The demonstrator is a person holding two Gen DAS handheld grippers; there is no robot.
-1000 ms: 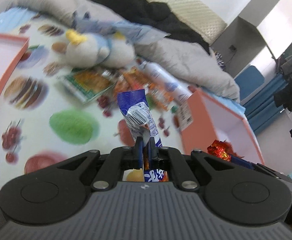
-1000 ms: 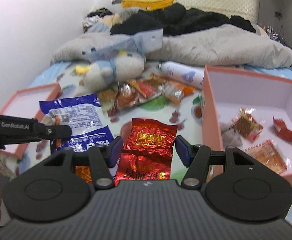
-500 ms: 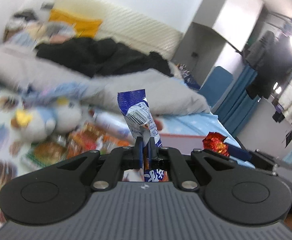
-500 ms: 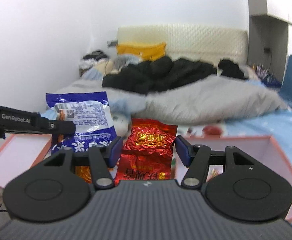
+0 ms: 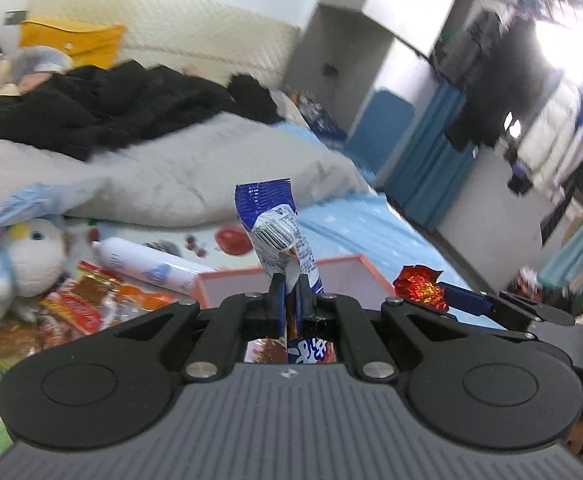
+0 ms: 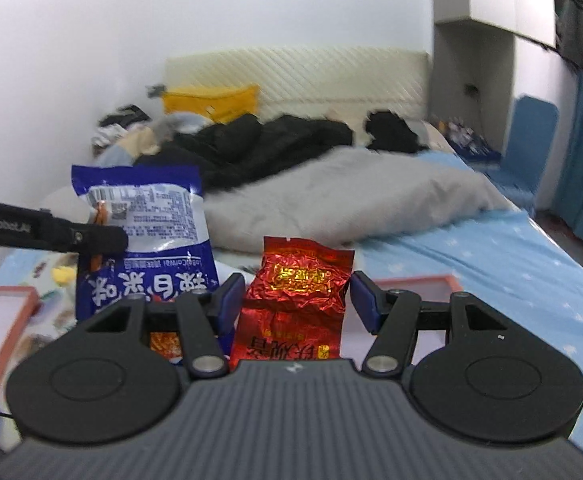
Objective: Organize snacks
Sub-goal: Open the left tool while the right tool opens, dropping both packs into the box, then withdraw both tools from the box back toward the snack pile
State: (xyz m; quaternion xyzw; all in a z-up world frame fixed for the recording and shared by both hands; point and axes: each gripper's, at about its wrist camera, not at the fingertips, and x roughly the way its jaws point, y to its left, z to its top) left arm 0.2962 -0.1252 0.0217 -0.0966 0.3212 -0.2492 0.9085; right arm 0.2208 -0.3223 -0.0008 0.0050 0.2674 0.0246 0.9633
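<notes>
The left gripper (image 5: 289,296) has its fingers (image 5: 277,300) pinched nearly together on a blue snack bag (image 5: 279,228), which stands upright above them. The right gripper (image 6: 297,300) holds a crinkled red foil packet (image 6: 299,280) between fingers (image 6: 229,300) set about half apart. Just beyond both pairs of fingers lies a pink box (image 5: 347,276). Left of the left fingers, loose snack packets (image 5: 87,304), a white bottle (image 5: 147,266) and a plush toy (image 5: 19,260) lie on the bed (image 5: 375,224); a grey blanket (image 5: 163,176) lies farther back.
</notes>
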